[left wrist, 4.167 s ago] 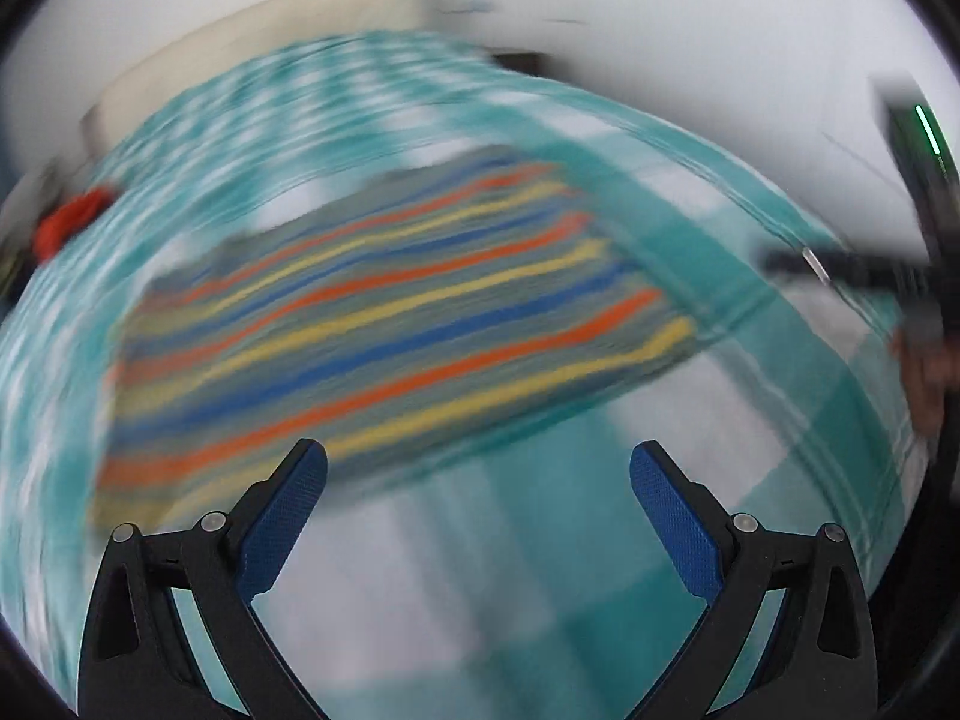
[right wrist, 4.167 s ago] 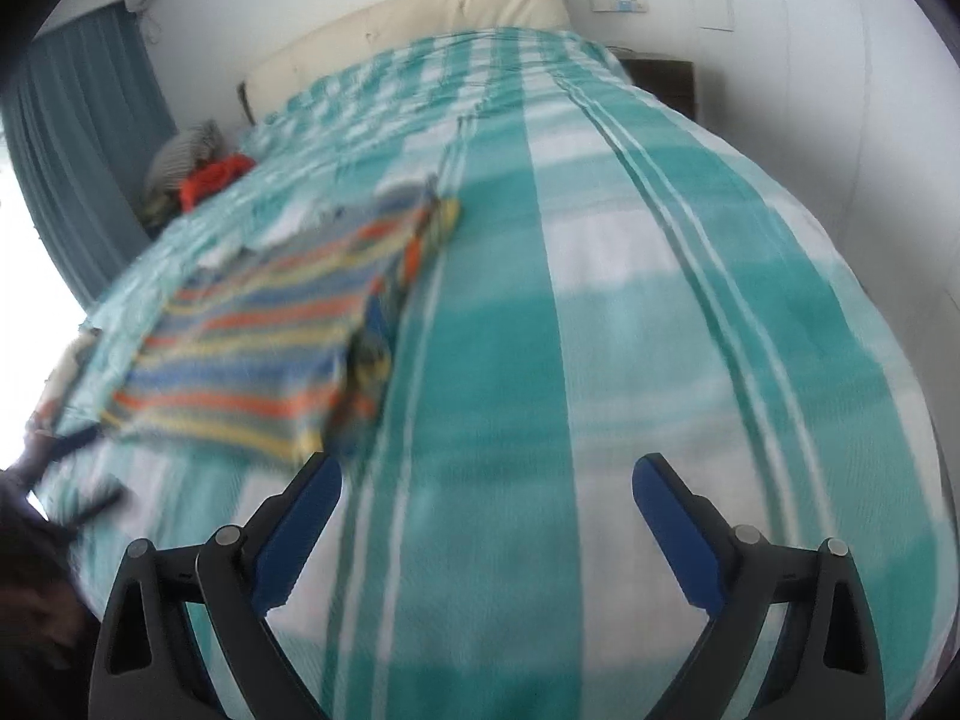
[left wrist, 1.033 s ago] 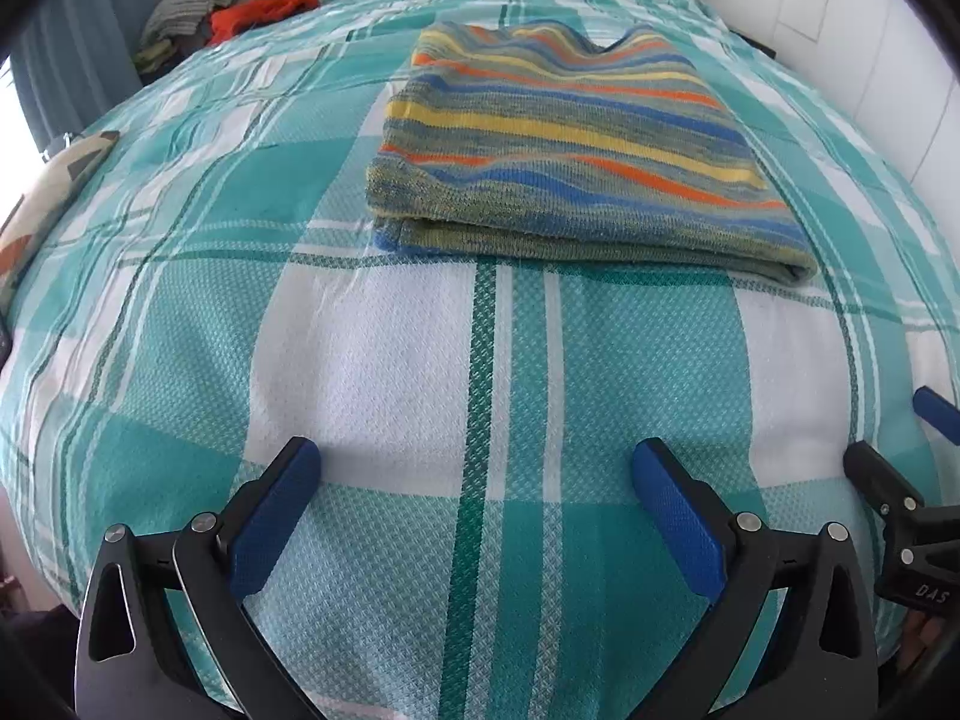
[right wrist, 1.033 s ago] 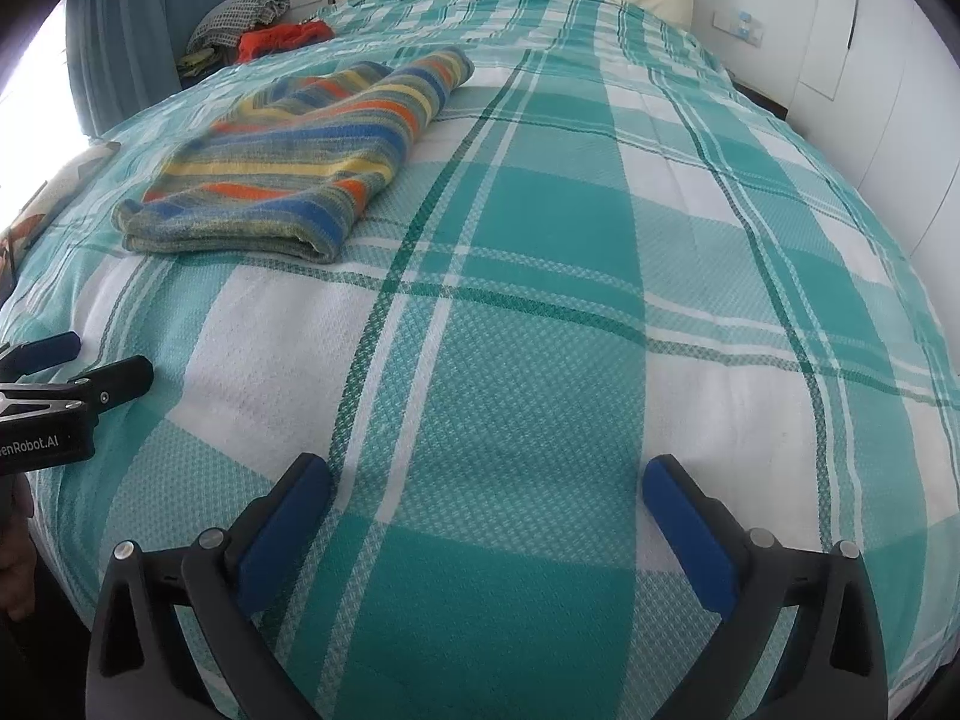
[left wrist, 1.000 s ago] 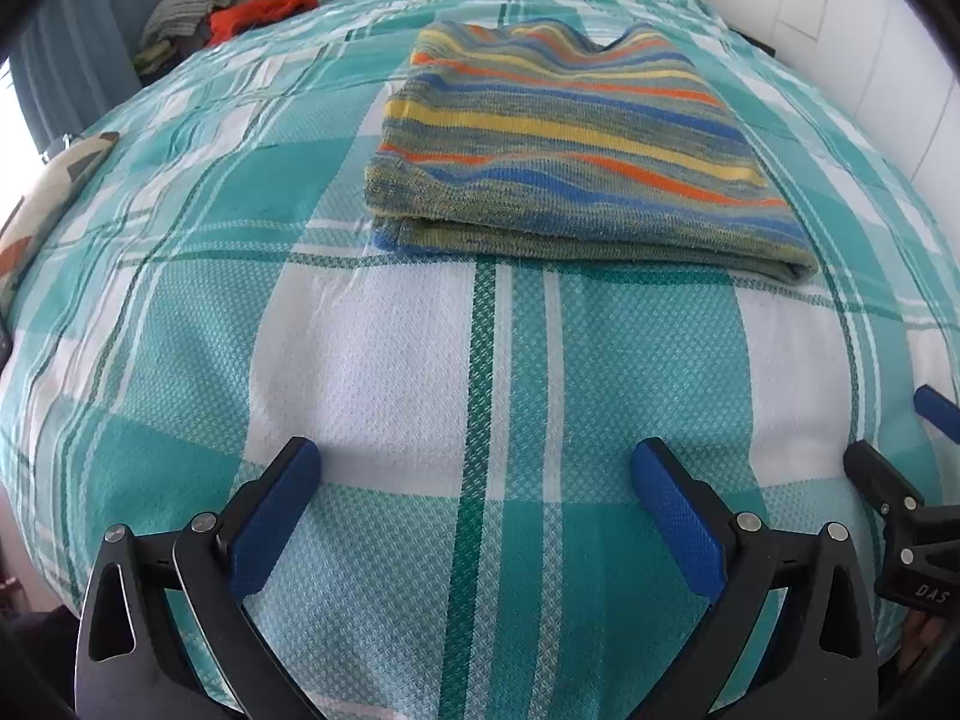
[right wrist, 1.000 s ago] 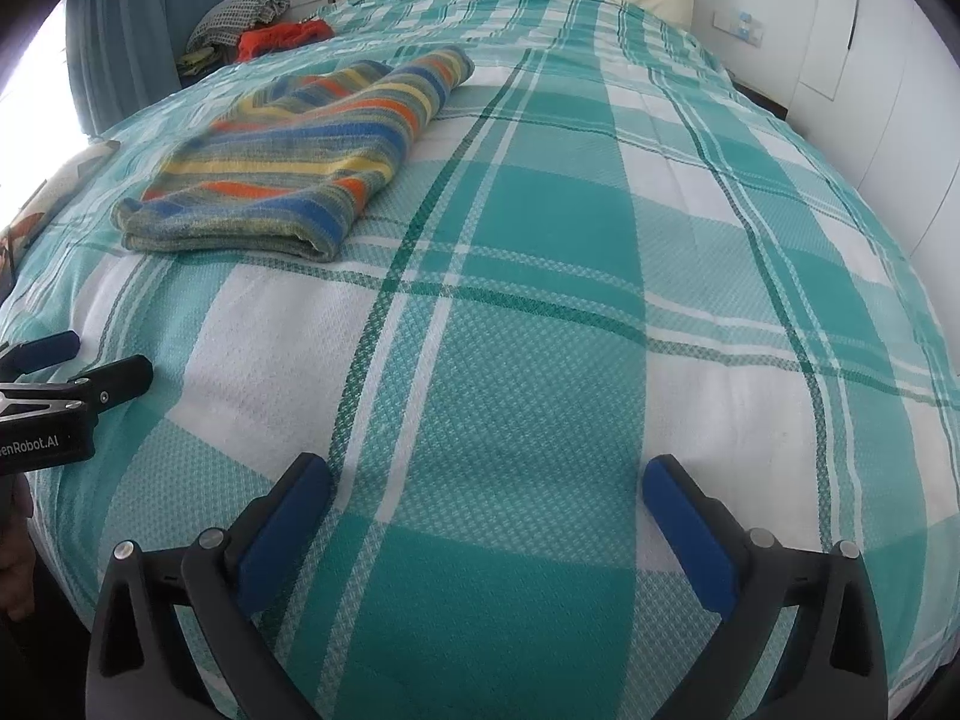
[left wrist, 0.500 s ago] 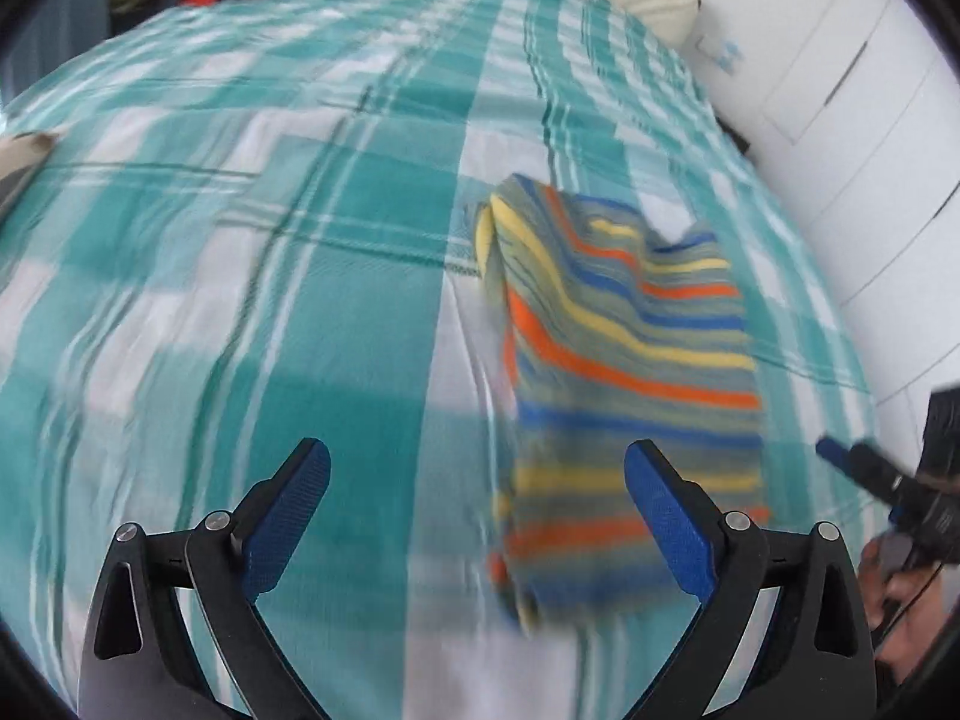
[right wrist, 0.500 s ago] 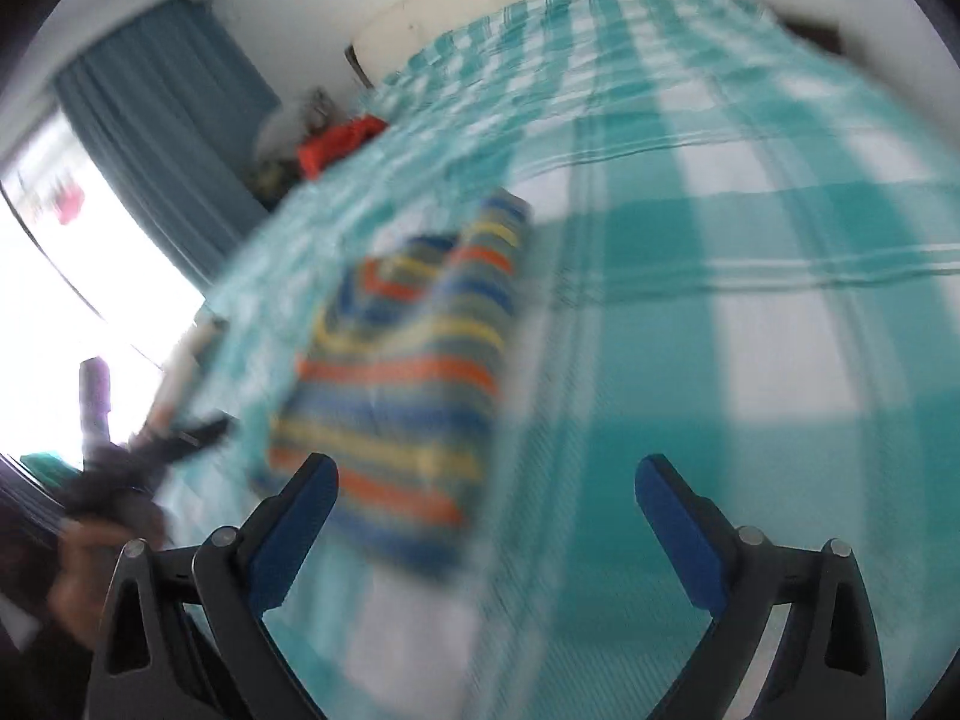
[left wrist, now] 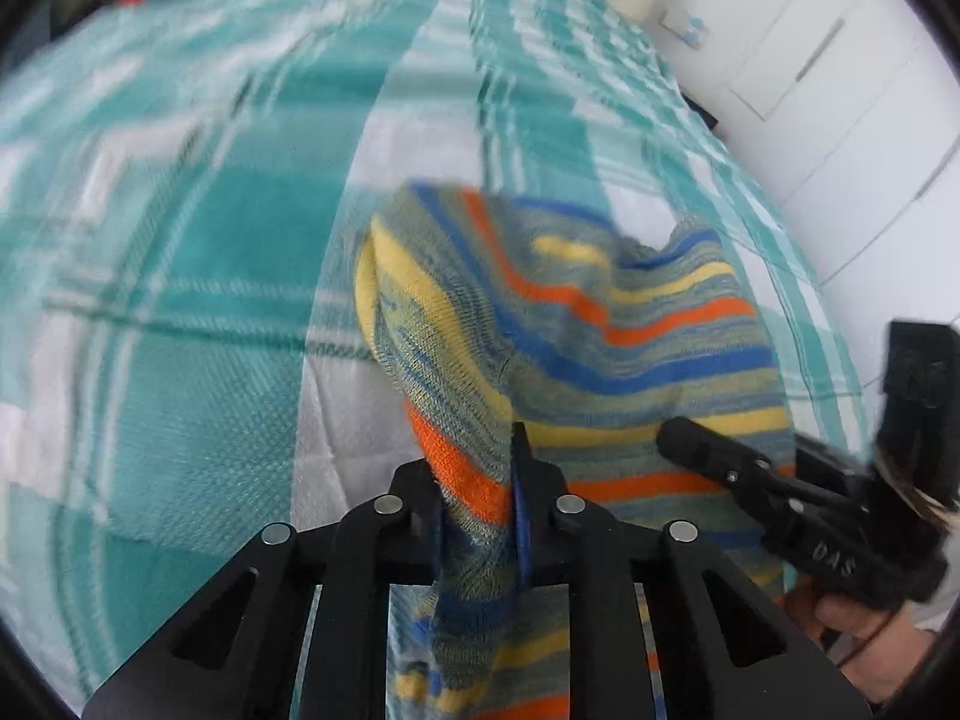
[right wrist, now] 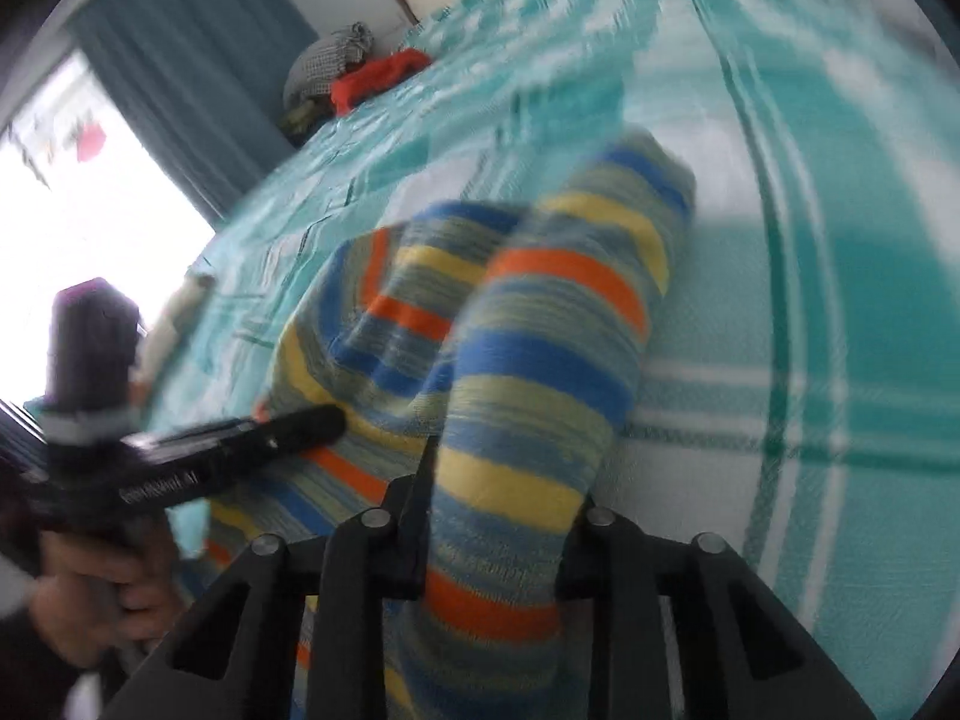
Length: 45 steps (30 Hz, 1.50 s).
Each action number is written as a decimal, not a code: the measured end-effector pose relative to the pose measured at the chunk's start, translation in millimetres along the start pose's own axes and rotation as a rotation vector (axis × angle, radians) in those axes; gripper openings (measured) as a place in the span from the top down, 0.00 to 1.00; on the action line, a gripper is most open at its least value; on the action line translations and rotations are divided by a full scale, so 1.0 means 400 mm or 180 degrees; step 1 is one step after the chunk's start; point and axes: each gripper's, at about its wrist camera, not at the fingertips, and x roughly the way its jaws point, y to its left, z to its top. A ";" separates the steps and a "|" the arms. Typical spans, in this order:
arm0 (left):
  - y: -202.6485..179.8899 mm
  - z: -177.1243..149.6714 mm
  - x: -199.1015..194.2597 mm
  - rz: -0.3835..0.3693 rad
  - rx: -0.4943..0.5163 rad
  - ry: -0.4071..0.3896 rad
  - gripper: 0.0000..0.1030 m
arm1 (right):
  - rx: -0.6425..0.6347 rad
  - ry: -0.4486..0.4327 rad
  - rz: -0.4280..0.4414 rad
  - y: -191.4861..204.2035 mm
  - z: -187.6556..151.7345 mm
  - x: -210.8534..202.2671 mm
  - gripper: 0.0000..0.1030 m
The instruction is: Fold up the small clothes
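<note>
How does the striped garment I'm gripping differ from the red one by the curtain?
The striped garment is banded blue, yellow and orange; the red garment is one plain colour. The striped one is pinched at its near edge by the left gripper and right gripper, whose jaws have just been closing on it, part lifted; the red one lies untouched, crumpled at the far edge. Both are on the checked bedspread.

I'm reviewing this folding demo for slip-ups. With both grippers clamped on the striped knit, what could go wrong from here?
1. The left gripper and right gripper, whose jaws have just been closing, each pinch a bunched edge of the striped knit garment; a layer may slip out.
2. The middle sags between them, so the fold could land skewed on the checked bedspread.
</note>
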 end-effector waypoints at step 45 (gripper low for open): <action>-0.334 -0.378 -0.553 0.1563 0.0180 -0.0462 0.00 | -0.0237 -0.0185 -0.1344 0.162 -0.367 -0.703 0.01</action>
